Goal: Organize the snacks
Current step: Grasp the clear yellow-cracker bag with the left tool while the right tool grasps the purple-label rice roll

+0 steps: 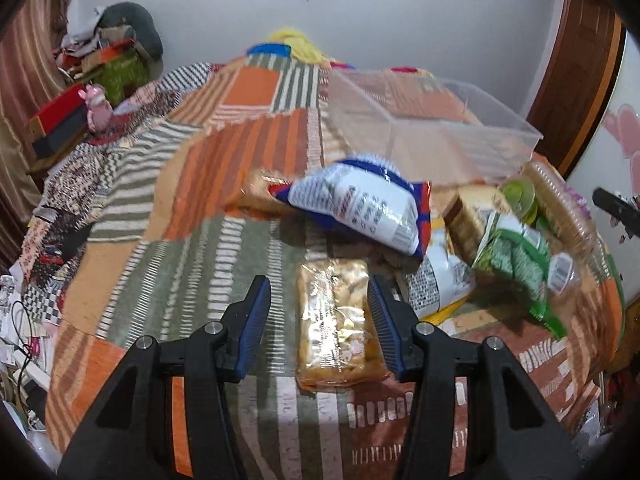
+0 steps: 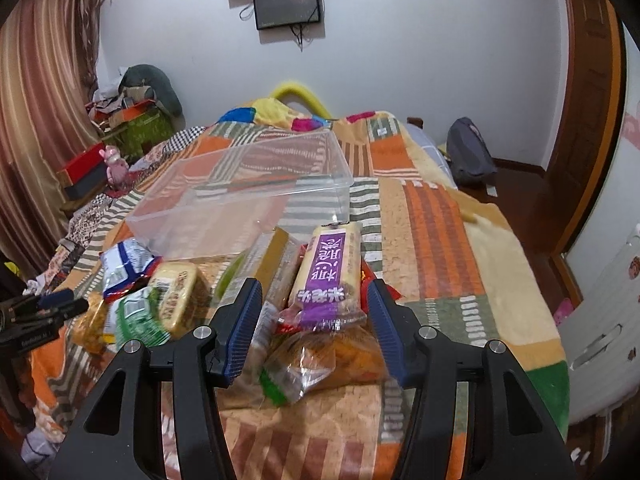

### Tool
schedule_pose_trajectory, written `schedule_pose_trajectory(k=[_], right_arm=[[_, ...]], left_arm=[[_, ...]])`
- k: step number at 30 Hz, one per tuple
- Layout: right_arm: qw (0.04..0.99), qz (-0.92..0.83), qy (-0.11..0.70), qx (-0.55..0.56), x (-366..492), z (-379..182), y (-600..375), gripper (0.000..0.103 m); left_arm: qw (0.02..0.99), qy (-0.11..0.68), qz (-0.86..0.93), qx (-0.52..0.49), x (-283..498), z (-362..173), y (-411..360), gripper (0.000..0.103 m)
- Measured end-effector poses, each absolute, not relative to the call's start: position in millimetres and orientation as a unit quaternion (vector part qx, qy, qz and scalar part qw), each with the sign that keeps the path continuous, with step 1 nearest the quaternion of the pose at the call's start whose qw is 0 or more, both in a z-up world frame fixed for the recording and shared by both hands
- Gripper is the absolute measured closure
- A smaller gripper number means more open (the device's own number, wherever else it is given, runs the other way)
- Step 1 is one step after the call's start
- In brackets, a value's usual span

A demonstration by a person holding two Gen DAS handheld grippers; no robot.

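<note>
On the bed's patchwork blanket [image 1: 192, 208], the left tool [image 1: 320, 320] stands spread, a clear biscuit pack [image 1: 336, 320] lying between its fingers, apparently untouched. Right tool [image 2: 312, 324], likewise spread, straddles the purple-labelled pack [image 2: 328, 276]; contact unclear. Clear plastic box [image 2: 248, 192] lies beyond.

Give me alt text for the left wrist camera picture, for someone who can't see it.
The left gripper hangs open around a clear-wrapped pack of biscuits lying on a patchwork bedspread. Beyond it lie a blue and white snack bag, a green packet and an empty clear plastic bin.
</note>
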State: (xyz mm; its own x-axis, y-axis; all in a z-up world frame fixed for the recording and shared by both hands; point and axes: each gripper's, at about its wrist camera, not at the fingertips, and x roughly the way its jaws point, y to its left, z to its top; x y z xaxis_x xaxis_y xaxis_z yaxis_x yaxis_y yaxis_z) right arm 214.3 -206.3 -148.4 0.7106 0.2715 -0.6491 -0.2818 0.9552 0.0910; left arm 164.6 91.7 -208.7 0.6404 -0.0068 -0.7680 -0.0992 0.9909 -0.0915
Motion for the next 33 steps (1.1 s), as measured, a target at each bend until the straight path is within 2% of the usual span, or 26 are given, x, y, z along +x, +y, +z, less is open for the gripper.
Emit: schedule_pose_trajectory(k=[11,15,17,18,19,33], right_arm=[[0.914,0.14,0.38,-0.028,243.6,-164.9,-201.1,0.052],[0.911,0.138,0.388,-0.031,250.4,-169.6,-201.5,0.052],[0.91,0.137,0.39,-0.028,254.2,-170.6,-203.5,0.052],[0.909,0.138,0.392,-0.03,255.1,-170.9,-204.0,0.058],[0.908,0.14,0.394,-0.033,256.4,-170.9,-202.9,0.06],[0.919,0.145,0.365,-0.028,236.2,-150.3,-211.1,0.06]], left_arm=[[0.885,0.461,0.019,-0.063,183.9,-243.7,89.6,0.051],[0.887,0.456,0.025,-0.065,184.1,-243.0,91.5,0.058],[0.888,0.455,0.024,-0.066,183.1,-241.5,91.8,0.059],[0.887,0.456,0.023,-0.067,182.5,-240.6,92.3,0.059],[0.888,0.455,0.024,-0.067,181.8,-239.3,92.4,0.059],[0.912,0.403,0.036,-0.064,162.2,-184.4,92.6,0.059]])
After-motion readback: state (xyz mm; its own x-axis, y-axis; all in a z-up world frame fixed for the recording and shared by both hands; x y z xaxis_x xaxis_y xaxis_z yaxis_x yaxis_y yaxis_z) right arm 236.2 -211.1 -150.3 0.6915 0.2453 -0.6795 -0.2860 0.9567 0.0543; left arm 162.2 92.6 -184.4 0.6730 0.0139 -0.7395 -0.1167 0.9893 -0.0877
